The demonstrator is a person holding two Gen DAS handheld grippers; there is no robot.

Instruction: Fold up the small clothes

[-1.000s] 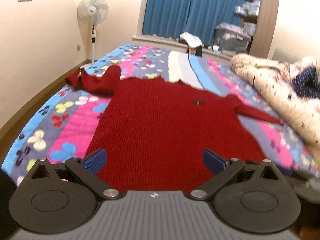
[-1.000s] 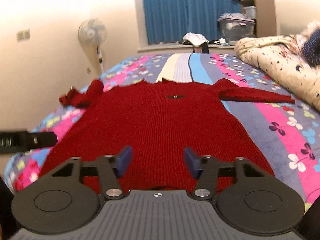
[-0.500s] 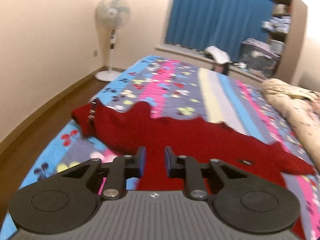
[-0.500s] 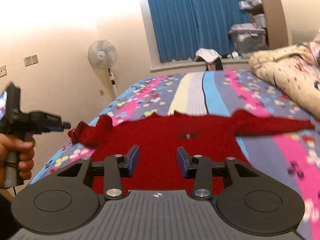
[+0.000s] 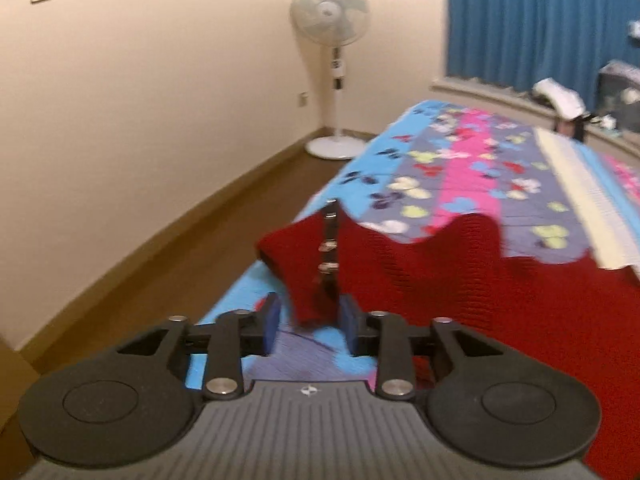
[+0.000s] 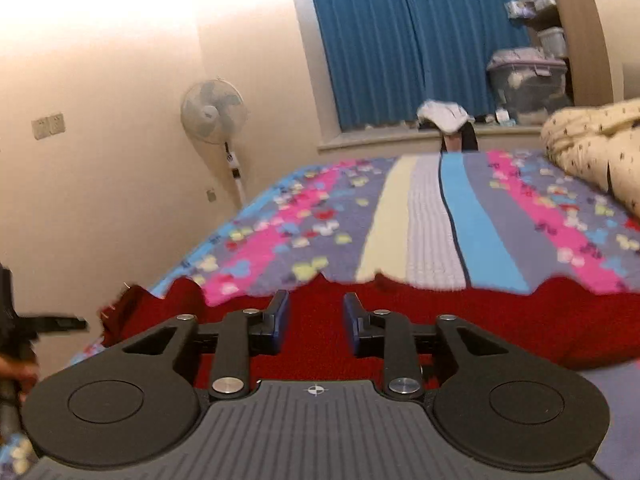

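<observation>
Lying spread flat on the bed for folding, the red sweater has its bunched sleeve just ahead of the left gripper, whose jaws are opening, not gripping. Right gripper hovers over the sweater's far edge, jaws closing on nothing.

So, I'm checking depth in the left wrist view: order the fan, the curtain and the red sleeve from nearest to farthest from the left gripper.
1. Red sleeve, just ahead of the left gripper, whose jaws are opening.
2. Fan, in the left corner beyond the bed.
3. Curtain, far right, on the back wall.
</observation>
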